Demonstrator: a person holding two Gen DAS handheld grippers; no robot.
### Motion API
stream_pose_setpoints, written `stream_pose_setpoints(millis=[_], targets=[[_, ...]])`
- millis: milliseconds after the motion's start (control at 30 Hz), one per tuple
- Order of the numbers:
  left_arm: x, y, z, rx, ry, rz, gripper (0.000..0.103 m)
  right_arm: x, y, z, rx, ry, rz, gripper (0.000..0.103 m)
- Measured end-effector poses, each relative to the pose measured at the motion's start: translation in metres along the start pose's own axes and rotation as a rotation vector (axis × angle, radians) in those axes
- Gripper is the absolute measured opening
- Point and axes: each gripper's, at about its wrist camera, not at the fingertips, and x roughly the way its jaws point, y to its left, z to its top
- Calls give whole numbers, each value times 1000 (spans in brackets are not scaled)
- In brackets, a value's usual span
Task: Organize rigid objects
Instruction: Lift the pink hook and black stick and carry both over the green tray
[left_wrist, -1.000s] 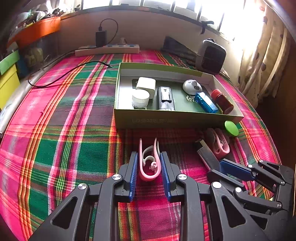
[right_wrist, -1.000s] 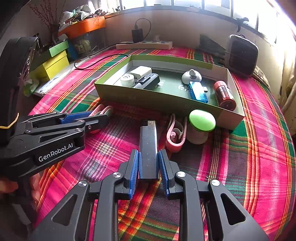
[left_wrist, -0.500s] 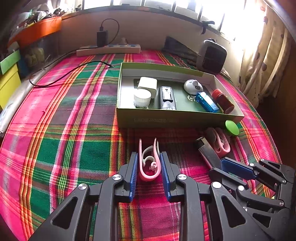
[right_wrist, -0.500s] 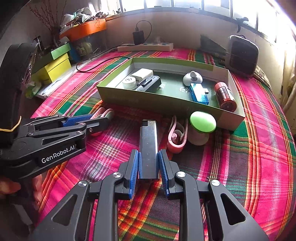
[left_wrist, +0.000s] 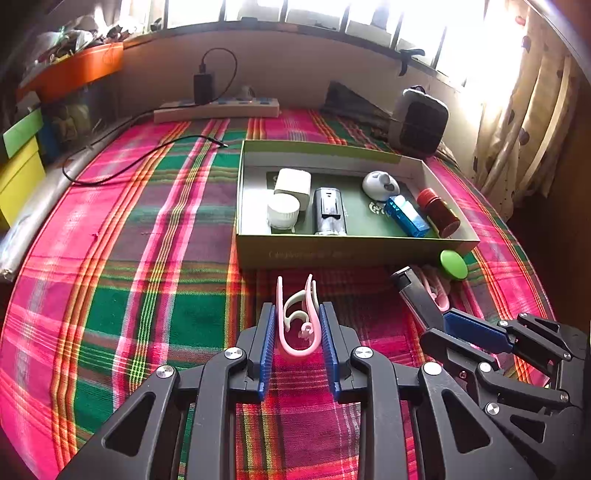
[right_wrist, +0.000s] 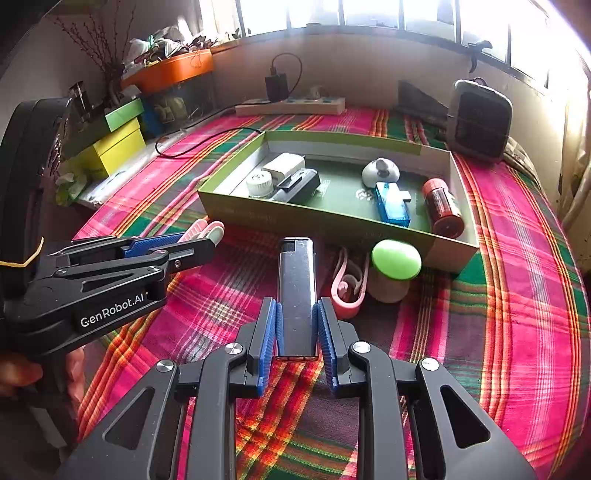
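Note:
My left gripper (left_wrist: 297, 321) is shut on a pink and white clip (left_wrist: 298, 317), held just in front of the green box (left_wrist: 347, 253). My right gripper (right_wrist: 297, 317) is shut on a silver lighter (right_wrist: 297, 291), also held in front of the box (right_wrist: 314, 218). The box holds a white adapter (left_wrist: 293, 186), a white cap (left_wrist: 283, 211), a silver lighter (left_wrist: 328, 212), a white round device (left_wrist: 380, 184), a blue stick (left_wrist: 406, 216) and a red bottle (left_wrist: 439, 212). A second pink clip (right_wrist: 349, 286) and a green-capped jar (right_wrist: 393, 267) lie outside the box.
A plaid cloth (left_wrist: 129, 240) covers the surface. A power strip (left_wrist: 218, 109) with a charger and a black cable (left_wrist: 147, 155) lies at the back. A small black heater (left_wrist: 419, 127) stands at the back right. Yellow and green boxes (right_wrist: 114, 144) stand at the left.
Both grippers have lifted slightly and drawn a little nearer the box, each keeping its hold. The objects in the box have not moved.

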Motion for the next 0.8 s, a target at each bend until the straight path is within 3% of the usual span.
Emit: stream_pose_setpoints(millis=[800], targets=[[-10,-19,35,49,-39,-33,23,-18,-26,33,24,-57,-22,24]])
